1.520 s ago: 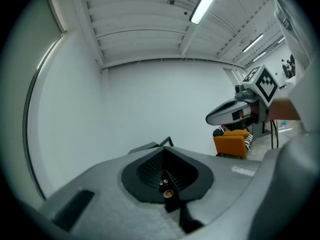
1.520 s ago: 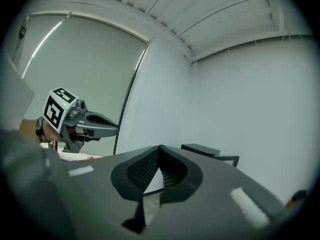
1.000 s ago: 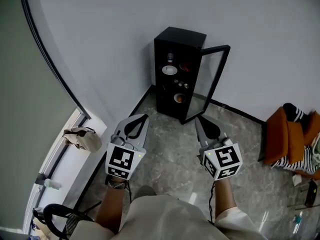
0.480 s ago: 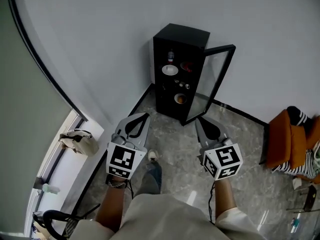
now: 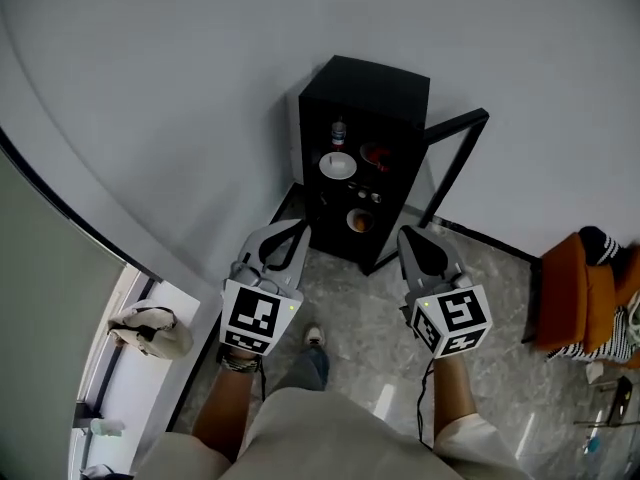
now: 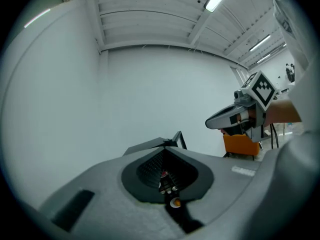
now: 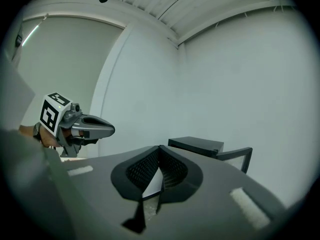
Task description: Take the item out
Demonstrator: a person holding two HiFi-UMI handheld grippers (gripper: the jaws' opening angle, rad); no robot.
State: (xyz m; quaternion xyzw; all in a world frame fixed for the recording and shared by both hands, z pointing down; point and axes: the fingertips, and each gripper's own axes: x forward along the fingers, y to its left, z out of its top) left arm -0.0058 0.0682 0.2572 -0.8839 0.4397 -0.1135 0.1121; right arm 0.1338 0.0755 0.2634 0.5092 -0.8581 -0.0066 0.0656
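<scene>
Closer than a second ago, the person has stepped up to the tall black cabinet (image 5: 385, 83), which now fills more of the head view. Whichever item is to come out sits on its open shelves: a small bottle (image 5: 339, 131) at the top, a white plate (image 5: 338, 165) and a red bowl (image 5: 375, 155) below, and an orange-brown bowl (image 5: 359, 221) lower down. The glass door (image 5: 458, 122) stands swung open at the cabinet's right. Short of the cabinet's foot hang the left gripper (image 5: 299, 229) and the right gripper (image 5: 404, 233), each with its fingers pressed together on nothing. By the look of it, one pair must spread before reaching in, clear of the door frame. Grey marble floor (image 5: 350, 303) runs up to the cabinet. A plain white wall (image 5: 200, 88) stands behind it, and an orange chair (image 5: 580, 288) sits well off to its right.
</scene>
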